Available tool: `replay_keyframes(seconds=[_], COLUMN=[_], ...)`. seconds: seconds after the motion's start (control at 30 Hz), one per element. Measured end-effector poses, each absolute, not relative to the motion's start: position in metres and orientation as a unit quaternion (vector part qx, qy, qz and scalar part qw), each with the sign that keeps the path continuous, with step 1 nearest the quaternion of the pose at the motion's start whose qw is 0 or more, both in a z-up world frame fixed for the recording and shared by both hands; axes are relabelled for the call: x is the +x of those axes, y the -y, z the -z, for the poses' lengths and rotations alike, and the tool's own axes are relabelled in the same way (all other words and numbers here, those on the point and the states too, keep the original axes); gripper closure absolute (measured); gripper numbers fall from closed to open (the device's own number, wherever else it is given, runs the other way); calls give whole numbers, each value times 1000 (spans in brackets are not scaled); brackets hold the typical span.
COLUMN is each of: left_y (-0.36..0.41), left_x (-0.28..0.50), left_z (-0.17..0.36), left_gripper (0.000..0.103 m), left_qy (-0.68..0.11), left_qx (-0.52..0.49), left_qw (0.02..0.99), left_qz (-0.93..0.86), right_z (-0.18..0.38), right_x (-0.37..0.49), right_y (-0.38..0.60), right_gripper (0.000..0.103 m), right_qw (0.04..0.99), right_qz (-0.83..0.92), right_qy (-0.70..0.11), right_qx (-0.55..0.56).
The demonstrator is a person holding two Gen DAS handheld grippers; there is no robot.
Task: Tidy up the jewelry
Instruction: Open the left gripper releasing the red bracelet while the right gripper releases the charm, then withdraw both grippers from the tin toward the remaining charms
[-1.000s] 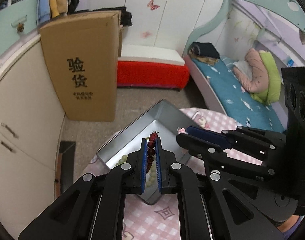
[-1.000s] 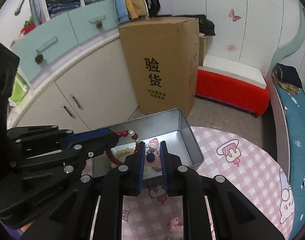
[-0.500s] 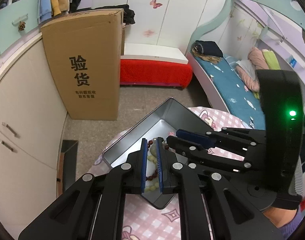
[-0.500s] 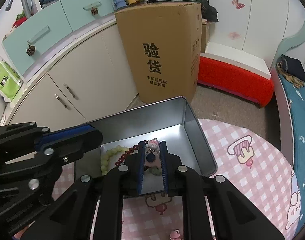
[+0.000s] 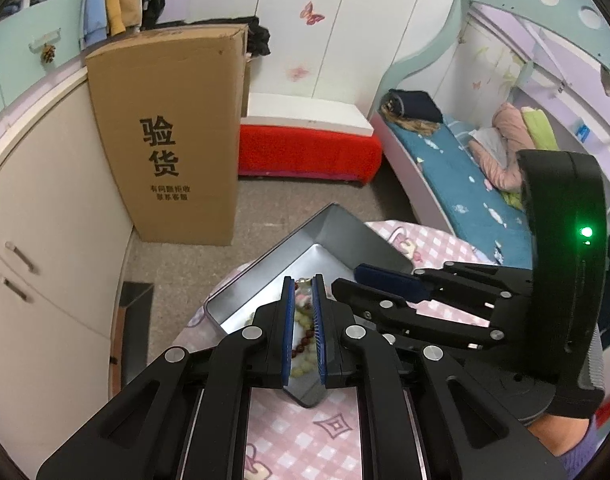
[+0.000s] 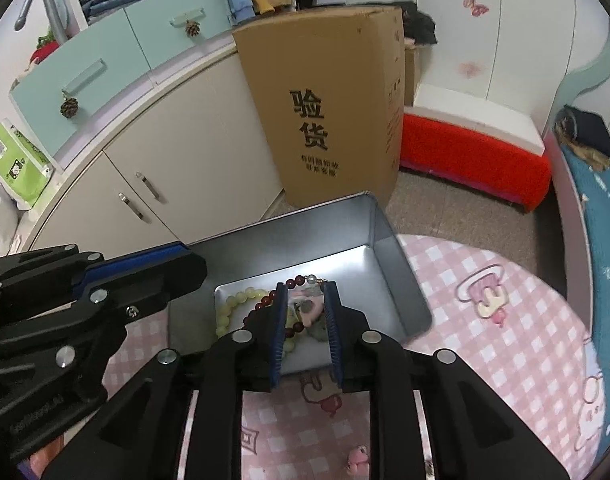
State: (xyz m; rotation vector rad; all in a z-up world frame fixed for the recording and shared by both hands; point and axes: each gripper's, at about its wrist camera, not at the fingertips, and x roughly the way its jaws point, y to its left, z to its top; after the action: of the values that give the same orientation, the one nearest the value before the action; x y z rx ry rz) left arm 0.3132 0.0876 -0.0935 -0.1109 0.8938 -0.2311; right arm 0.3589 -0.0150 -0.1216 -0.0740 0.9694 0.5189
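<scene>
metal tin (image 6: pixel 389 256), open-topped, on a desk with a pink checked cloth (image 6: pixel 485 344); inside it lie a dark red bead bracelet (image 6: pixel 265 302), a pale yellow-green bead bracelet (image 6: pixel 229 306) and a pink charm (image 6: pixel 311 312), close together on the tin floor; right gripper (image 6: pixel 305 292) above the tin, jaws parted by a moderate gap, nothing clamped, the charm and beads seen between them below; left gripper (image 5: pixel 303 286) also over the tin, jaws narrowly parted, beads visible through the gap, none gripped as far as can be told; each gripper appears at the side of the other's view; small pink figure (image 6: pixel 357 456) on the cloth nearer the camera; cardboard box (image 6: pixel 337 100) with printed characters on the floor beyond the desk; red bench (image 6: pixel 473 168) against the wall; bed (image 5: pixel 465 184) with blue cover at right.
</scene>
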Motion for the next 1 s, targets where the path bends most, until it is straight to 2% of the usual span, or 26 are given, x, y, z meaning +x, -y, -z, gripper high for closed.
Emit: replay_keyframes(seconds=[0.07,0.17,0.4,0.43,0.47,0.5,0.53,0.7,1.0], left_y=[-87,-83,-54,-49,-44,-39,-35,-14,21], left_x=[307,295,272,269,266,262,256,248,259], left_z=[87,76,72,72,72,72,71,82,135], left_gripper=[92,92,91,76,43,30,27,27,27], left_qy=[-422,-407,-398,-399,-397,-390,-371,-383,-442], left_qx=[-54,-53,-45,-41,-38,-36,-36,-33,-44], left_qw=[898,905,908,908,909,912,921,914,885], left_qz=[114,109,123,124,123,120,113,131,143], right_z=[112,94,70,69,69,70,72,91,145], right_x=[351,335,296,290,284,279,274,255,249], right_y=[23,44,98,105,113,119,128,170,216], right_gripper=[70,68,54,53,53,53,52,48,48], right_qw=[858,871,891,894,896,898,899,905,894], right_qz=[-245,-238,-219,-216,-211,-207,-202,-172,-143], right_qy=[-449,-428,-396,-393,-389,-388,-388,-390,-415], right_qx=[-37,-35,-20,-18,-16,-15,-12,18,91])
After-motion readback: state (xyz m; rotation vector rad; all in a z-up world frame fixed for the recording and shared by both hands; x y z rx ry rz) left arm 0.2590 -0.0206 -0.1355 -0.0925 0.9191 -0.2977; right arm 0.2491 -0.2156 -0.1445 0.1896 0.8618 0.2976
